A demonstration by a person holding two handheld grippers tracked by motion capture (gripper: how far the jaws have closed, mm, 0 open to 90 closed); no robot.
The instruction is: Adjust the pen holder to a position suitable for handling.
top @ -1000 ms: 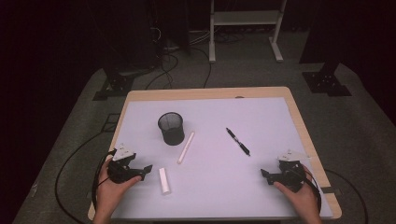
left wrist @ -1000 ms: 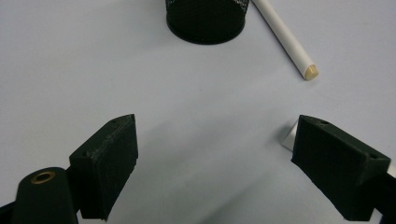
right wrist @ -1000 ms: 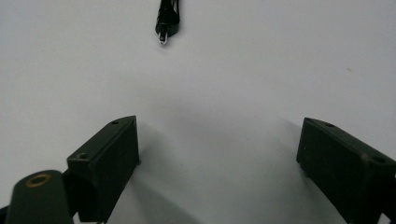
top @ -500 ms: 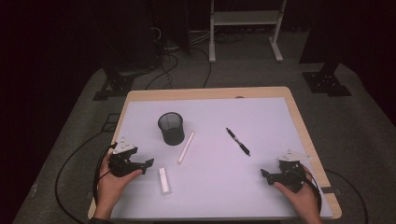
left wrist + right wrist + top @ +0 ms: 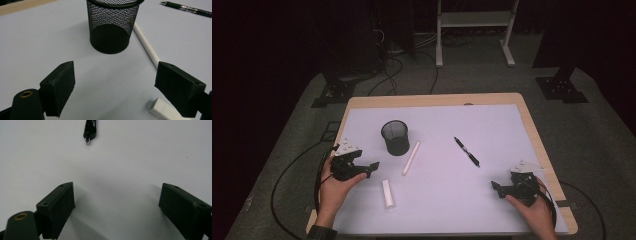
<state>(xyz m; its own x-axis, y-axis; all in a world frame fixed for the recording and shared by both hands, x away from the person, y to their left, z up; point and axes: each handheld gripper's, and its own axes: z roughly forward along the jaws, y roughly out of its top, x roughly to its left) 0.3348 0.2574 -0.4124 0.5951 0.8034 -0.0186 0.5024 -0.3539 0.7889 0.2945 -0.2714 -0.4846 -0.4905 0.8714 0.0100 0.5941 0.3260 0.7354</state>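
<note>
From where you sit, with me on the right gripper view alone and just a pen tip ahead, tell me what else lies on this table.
Observer: A black mesh cup stands left of the pen.
Operator: Say what lies near it.
Observer: A long white stick lies beside the cup, a short white block nearer the person.
Operator: Report the left gripper.
Observer: The left gripper is open, holding nothing, facing the cup.

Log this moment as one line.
left gripper: open, near eraser | right gripper: open, facing pen | cup: upright
</note>
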